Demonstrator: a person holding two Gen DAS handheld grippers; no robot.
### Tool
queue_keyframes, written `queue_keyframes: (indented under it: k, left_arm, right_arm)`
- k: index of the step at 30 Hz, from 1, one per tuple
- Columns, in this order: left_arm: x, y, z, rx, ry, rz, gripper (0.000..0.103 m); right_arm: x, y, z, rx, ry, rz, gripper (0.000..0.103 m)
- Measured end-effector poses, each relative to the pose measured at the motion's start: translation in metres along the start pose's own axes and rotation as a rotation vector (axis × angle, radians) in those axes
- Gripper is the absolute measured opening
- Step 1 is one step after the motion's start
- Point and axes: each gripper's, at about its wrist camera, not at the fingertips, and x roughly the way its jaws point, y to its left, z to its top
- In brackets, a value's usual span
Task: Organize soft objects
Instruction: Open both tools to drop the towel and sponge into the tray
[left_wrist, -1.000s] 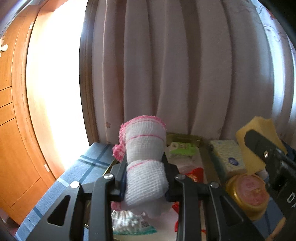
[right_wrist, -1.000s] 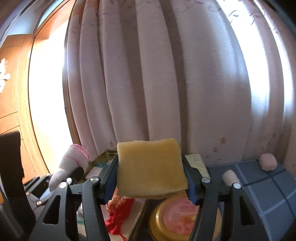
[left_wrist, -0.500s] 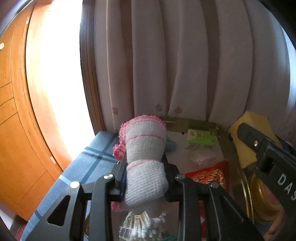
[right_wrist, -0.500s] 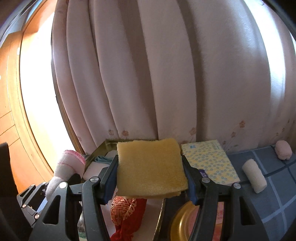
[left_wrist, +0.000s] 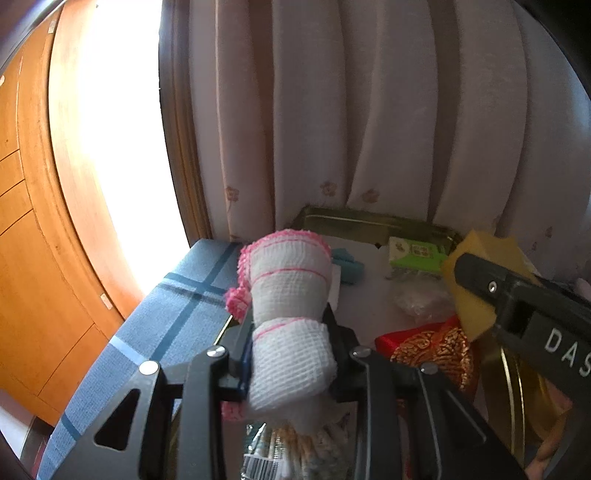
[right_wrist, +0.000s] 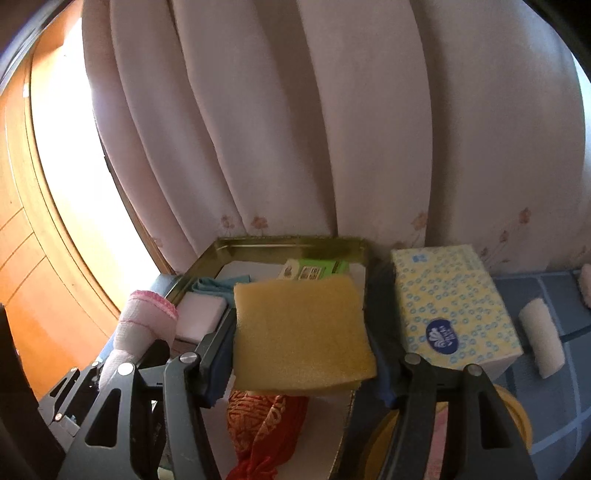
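**Both grippers loaded over the gold tray**

Here the left gripper (left_wrist: 291, 354) holds a rolled white cloth with pink trim (left_wrist: 288, 295) upright between its pads; its jaws have just been opening a little, yet the roll still sits pinched between them. The right gripper (right_wrist: 303, 343) is clamped on a yellow sponge (right_wrist: 301, 332), held flat above the gold tray (right_wrist: 258, 245).

Only the left wrist view shows a bag of cotton swabs (left_wrist: 295, 458) under the roll and a clear plastic bag (left_wrist: 421, 301) in the tray. Only the right wrist view shows the tissue box (right_wrist: 450, 310), a white roll (right_wrist: 541, 341) on the blue checked table (right_wrist: 576, 398), and a pink block (right_wrist: 201, 319). Both show the green packet (left_wrist: 415, 256) and red-gold fabric (right_wrist: 269, 424).
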Motion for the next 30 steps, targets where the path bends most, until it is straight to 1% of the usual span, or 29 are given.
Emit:
queue_keyframes:
  k: [1, 2, 4, 5, 6, 7, 8, 11, 14, 15, 16, 17, 20, 22, 24, 28, 29, 30]
  left_arm:
    - [0.000, 0.000, 0.000, -0.003, 0.002, 0.008, 0.040]
    - [0.001, 0.001, 0.000, -0.007, 0.003, 0.014, 0.046]
    - [-0.001, 0.003, 0.000, -0.023, -0.010, 0.016, 0.075]
    - [-0.004, 0.003, -0.001, -0.029, -0.018, 0.019, 0.081]
    - [-0.007, 0.003, -0.001, -0.033, -0.029, 0.020, 0.091]
    - [-0.011, 0.003, -0.002, -0.036, -0.051, 0.019, 0.097]
    - [-0.017, 0.003, -0.003, -0.035, -0.084, 0.022, 0.099]
    - [-0.026, -0.001, -0.004, -0.015, -0.136, 0.033, 0.102]
    - [-0.029, -0.001, -0.004, -0.006, -0.154, 0.034, 0.102]
    - [-0.030, -0.001, -0.004, -0.010, -0.155, 0.034, 0.102]
    - [-0.030, 0.001, -0.003, -0.019, -0.156, 0.031, 0.102]
    - [-0.031, 0.003, -0.004, -0.033, -0.159, 0.024, 0.102]
    - [-0.035, 0.006, -0.005, -0.062, -0.181, 0.013, 0.102]
    - [-0.037, 0.005, -0.006, -0.059, -0.191, 0.029, 0.102]
    - [-0.039, 0.006, -0.007, -0.061, -0.200, 0.039, 0.102]
    - [-0.042, 0.011, -0.006, -0.086, -0.204, 0.040, 0.102]
    - [-0.041, 0.011, -0.005, -0.089, -0.202, 0.041, 0.102]
    - [-0.041, 0.013, -0.005, -0.094, -0.201, 0.042, 0.102]
  right_arm:
    - [0.002, -0.002, 0.000, 0.010, 0.009, 0.022, 0.066]
    - [0.002, -0.003, -0.001, 0.015, 0.014, 0.037, 0.067]
    - [0.003, -0.005, -0.003, 0.027, 0.015, 0.063, 0.067]
    - [0.001, -0.007, -0.004, 0.035, 0.003, 0.077, 0.068]
    - [-0.001, -0.008, -0.006, 0.041, -0.010, 0.086, 0.068]
    - [-0.005, -0.010, -0.007, 0.048, -0.032, 0.092, 0.068]
    - [-0.010, -0.011, -0.009, 0.051, -0.062, 0.094, 0.068]
    - [-0.029, -0.014, -0.016, 0.033, -0.163, 0.084, 0.068]
    - [-0.046, -0.021, -0.024, 0.045, -0.253, 0.050, 0.069]
    - [-0.050, -0.022, -0.026, 0.044, -0.279, 0.039, 0.081]
    - [-0.054, -0.024, -0.028, 0.042, -0.299, 0.025, 0.086]
    - [-0.056, -0.025, -0.031, 0.043, -0.313, 0.024, 0.089]
    - [-0.055, -0.021, -0.031, 0.041, -0.309, 0.052, 0.089]
    - [-0.050, -0.016, -0.027, 0.013, -0.300, 0.052, 0.089]
    - [-0.053, -0.020, -0.027, 0.020, -0.289, 0.094, 0.089]
    - [-0.058, -0.045, -0.022, 0.129, -0.286, 0.189, 0.089]
    - [-0.061, -0.054, -0.022, 0.161, -0.294, 0.192, 0.089]
    - [-0.064, -0.063, -0.022, 0.190, -0.312, 0.169, 0.089]
